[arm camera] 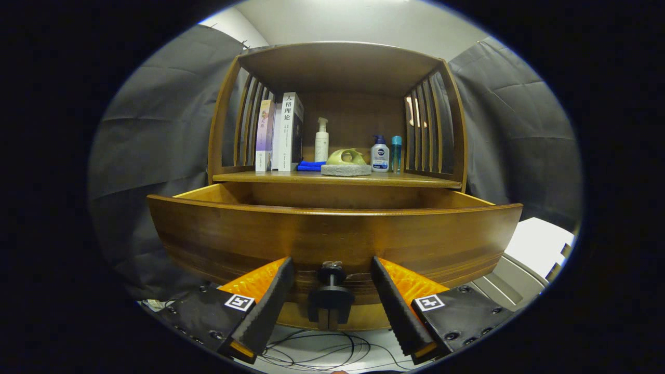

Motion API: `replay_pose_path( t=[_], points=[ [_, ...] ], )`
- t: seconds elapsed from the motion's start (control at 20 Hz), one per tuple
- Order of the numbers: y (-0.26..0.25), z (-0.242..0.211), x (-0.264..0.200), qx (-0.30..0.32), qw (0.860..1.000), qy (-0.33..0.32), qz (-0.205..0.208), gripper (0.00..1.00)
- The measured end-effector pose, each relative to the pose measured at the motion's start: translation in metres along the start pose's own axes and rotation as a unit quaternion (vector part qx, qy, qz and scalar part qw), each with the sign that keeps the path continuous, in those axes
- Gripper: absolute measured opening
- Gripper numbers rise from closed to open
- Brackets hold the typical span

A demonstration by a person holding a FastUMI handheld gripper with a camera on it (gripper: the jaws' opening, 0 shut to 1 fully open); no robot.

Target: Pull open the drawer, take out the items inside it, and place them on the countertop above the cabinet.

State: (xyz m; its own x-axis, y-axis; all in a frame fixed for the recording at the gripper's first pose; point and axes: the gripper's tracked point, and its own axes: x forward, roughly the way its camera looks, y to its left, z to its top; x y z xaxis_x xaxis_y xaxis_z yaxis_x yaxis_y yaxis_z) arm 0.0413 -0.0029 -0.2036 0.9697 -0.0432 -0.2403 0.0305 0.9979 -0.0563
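Observation:
The wooden drawer (332, 234) is pulled out toward me, its curved front panel close ahead. Its dark round knob (331, 275) sits between my fingers, with a gap on each side. My gripper (332, 270) is open, fingertips almost at the drawer front. The drawer's inside is hidden behind the front panel. Above it lies the cabinet's countertop (415, 180), carrying books (283, 132), a white pump bottle (321, 140), a green object on a grey pad (346, 163), a blue cloth (309, 166) and two small bottles (385, 154).
Slatted wooden sides and a roof enclose the countertop shelf. Dark cloth walls stand left and right. Black cables (317, 350) lie on the pale floor below the drawer. A white and grey surface (535, 249) sits at the right.

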Motion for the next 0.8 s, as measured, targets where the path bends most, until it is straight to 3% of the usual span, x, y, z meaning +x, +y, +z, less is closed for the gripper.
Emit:
replay_pose_path(
  t=[0.8],
  points=[
    [0.000, 0.016, 0.057, 0.006, 1.000, 0.003, -0.003, 0.96]
  ],
)
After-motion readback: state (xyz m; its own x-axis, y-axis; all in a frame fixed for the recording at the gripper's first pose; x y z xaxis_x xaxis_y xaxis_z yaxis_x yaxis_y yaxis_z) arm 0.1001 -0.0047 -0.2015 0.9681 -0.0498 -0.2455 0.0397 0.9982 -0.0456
